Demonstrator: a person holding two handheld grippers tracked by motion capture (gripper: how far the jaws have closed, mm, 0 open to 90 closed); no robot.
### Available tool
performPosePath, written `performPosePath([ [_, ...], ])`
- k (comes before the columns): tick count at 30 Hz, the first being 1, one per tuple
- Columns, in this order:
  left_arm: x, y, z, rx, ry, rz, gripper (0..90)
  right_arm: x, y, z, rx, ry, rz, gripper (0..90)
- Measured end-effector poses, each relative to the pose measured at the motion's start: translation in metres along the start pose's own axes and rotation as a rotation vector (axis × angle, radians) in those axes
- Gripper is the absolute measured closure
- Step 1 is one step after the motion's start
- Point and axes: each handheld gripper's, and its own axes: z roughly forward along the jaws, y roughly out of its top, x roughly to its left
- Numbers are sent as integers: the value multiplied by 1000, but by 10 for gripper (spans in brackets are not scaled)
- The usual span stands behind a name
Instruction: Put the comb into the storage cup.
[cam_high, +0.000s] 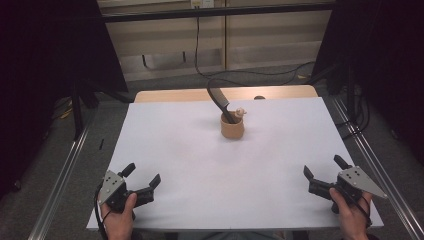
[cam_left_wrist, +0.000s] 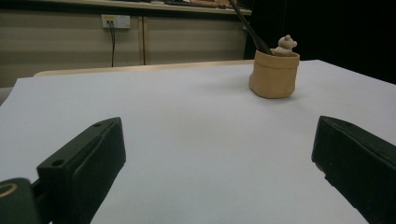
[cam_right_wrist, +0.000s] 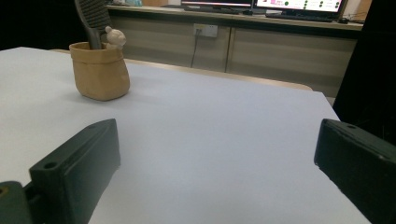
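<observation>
A tan soft pot (cam_high: 232, 127) (cam_left_wrist: 273, 74) (cam_right_wrist: 100, 72) stands upright on the white table sheet (cam_high: 210, 165), toward the far middle. A dark comb-like handle (cam_high: 219, 102) (cam_right_wrist: 93, 18) leans out of it to the left, and a small pale bear figure (cam_high: 240, 112) (cam_left_wrist: 285, 45) (cam_right_wrist: 115, 37) peeks over its rim. My left gripper (cam_high: 143, 176) (cam_left_wrist: 217, 154) rests near the front left corner, open and holding nothing. My right gripper (cam_high: 322, 167) (cam_right_wrist: 219, 158) sits near the front right corner, also open with nothing between its jaws. Both are far from the pot.
The sheet covers a wooden table whose far edge (cam_high: 225, 93) shows behind it. Metal rails (cam_high: 65, 170) run along both sides. A cable (cam_high: 200, 55) hangs down the back wall, and black curtains (cam_high: 55, 45) flank the table.
</observation>
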Motion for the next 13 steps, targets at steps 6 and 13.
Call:
performPosePath([
  [6, 2, 0, 4, 14, -5, -6, 30, 1, 1, 5, -19, 10, 28, 3],
  [13, 2, 1, 4, 7, -8, -5, 29, -1, 0, 8, -7, 12, 23, 2],
])
